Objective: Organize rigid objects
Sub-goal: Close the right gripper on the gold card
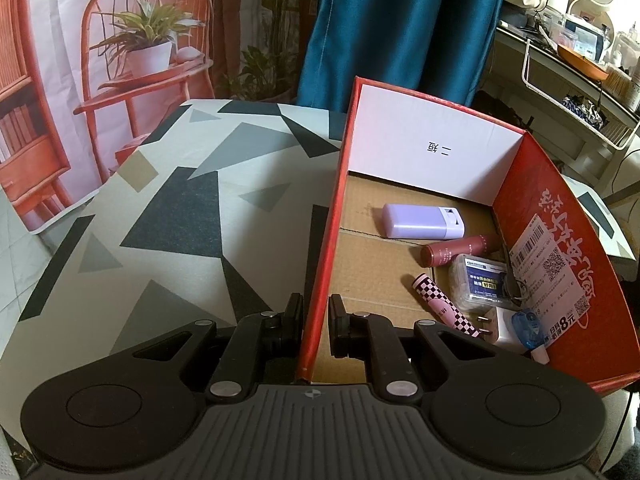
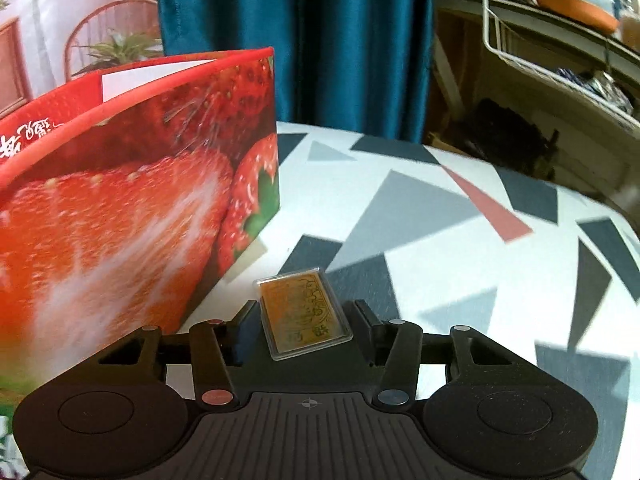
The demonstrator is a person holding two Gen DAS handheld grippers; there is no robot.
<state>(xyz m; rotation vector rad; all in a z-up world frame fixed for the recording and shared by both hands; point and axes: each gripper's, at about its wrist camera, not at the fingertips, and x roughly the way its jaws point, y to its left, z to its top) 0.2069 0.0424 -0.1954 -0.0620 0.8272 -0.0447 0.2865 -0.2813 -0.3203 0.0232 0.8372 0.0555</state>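
The left hand-held gripper (image 1: pixel 316 324) points forward and level, its two black fingers narrowly parted, one on each side of a thin upright wall without clearly pressing it. The right hand-held gripper (image 2: pixel 304 326) is angled slightly downward with its fingers spread wide, neither fingertip touching the flat case lying between them.

The left gripper (image 1: pixel 316 320) straddles the near left wall of the red box (image 1: pixel 320 256), one finger outside, one inside. Whether the fingers press the wall cannot be told. Inside, toward 3 o'clock: a lilac case (image 1: pixel 422 222), a maroon tube (image 1: pixel 460 249), a checkered pink tube (image 1: pixel 444 306), a clear packet (image 1: pixel 482 280), a white plug (image 1: pixel 506 330).
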